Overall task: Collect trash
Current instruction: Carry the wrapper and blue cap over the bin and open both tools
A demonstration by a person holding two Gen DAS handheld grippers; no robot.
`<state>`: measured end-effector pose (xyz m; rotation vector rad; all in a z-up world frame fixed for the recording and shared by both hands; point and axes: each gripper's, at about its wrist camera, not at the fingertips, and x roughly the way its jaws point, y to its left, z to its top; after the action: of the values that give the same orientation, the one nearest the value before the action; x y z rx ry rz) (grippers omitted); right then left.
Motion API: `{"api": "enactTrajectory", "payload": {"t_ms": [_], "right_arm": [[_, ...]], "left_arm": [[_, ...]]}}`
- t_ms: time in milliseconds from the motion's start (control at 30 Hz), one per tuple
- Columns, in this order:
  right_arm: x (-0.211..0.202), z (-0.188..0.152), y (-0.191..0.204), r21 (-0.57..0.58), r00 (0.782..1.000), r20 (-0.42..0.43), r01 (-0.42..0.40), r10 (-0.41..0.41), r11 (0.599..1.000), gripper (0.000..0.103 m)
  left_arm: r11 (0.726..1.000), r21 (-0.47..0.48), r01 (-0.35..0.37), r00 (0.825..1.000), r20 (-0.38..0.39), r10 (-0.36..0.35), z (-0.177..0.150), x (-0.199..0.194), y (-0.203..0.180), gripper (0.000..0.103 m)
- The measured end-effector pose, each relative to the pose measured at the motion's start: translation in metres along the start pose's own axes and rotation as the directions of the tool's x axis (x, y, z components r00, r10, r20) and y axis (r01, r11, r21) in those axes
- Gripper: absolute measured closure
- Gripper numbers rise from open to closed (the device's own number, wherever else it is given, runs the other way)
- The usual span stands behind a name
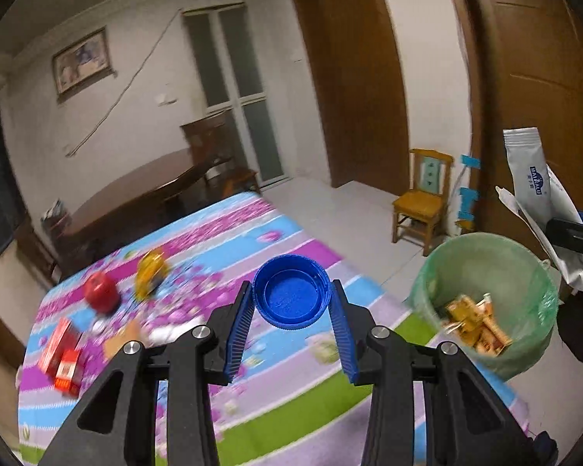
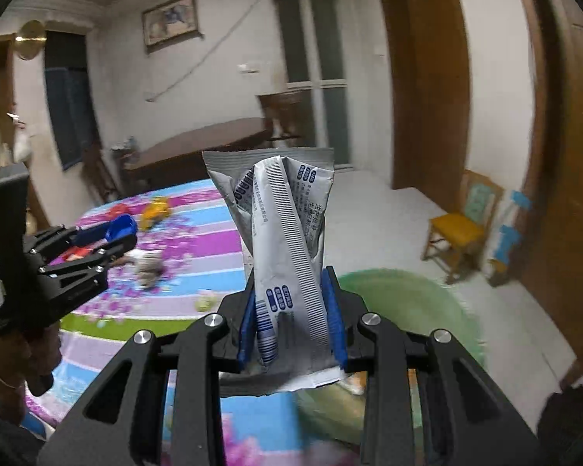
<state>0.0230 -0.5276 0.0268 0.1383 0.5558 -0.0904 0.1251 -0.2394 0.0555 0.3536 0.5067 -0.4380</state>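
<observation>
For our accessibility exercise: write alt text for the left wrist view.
A left hand-held gripper holds a blue bottle cap over a striped tablecloth. A green-lined trash bin stands to the right, holding wrappers.

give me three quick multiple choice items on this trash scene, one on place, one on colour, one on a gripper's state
1. Where is the green-lined round trash bin?
A. on the floor beside the striped tablecloth table
B. on the wooden chair
C. on the table

2. What colour is the round plastic bottle cap?
A. red
B. blue
C. yellow

3. The right gripper is
A. open and empty
B. shut on a silver foil wrapper
C. shut on an apple

Key: 1 A, bin stands past the table edge; 2 B, cap is blue; 3 B, pads pinch the wrapper.
</observation>
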Motion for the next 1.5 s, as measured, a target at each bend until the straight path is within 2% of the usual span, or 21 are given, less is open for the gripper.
{"api": "enactTrajectory", "payload": {"t_ms": [267, 667, 1000, 1500], "right_arm": [[0.002, -0.006, -0.047, 0.031, 0.993, -0.076, 0.093, -0.091, 0.995, 0.073], [0.013, -0.02, -0.087, 0.08, 0.974, -0.17, 0.166, -0.151, 0.983, 0.073], [0.022, -0.027, -0.095, 0.103, 0.968, -0.208, 0.167, -0.143, 0.981, 0.073], [0.031, -0.018, -0.096, 0.099, 0.965, -0.225, 0.162, -0.137, 0.982, 0.073]], "left_arm": [[0.991, 0.1, 0.092, 0.995, 0.019, -0.094, 0.034, 0.03, -0.078, 0.062], [0.963, 0.184, 0.197, 0.98, -0.02, -0.197, 0.05, 0.077, -0.159, 0.062], [0.952, 0.2, 0.233, 0.972, -0.07, -0.223, 0.033, 0.098, -0.175, 0.062], [0.943, 0.197, 0.269, 0.962, -0.107, -0.252, 0.027, 0.109, -0.168, 0.062]]}}
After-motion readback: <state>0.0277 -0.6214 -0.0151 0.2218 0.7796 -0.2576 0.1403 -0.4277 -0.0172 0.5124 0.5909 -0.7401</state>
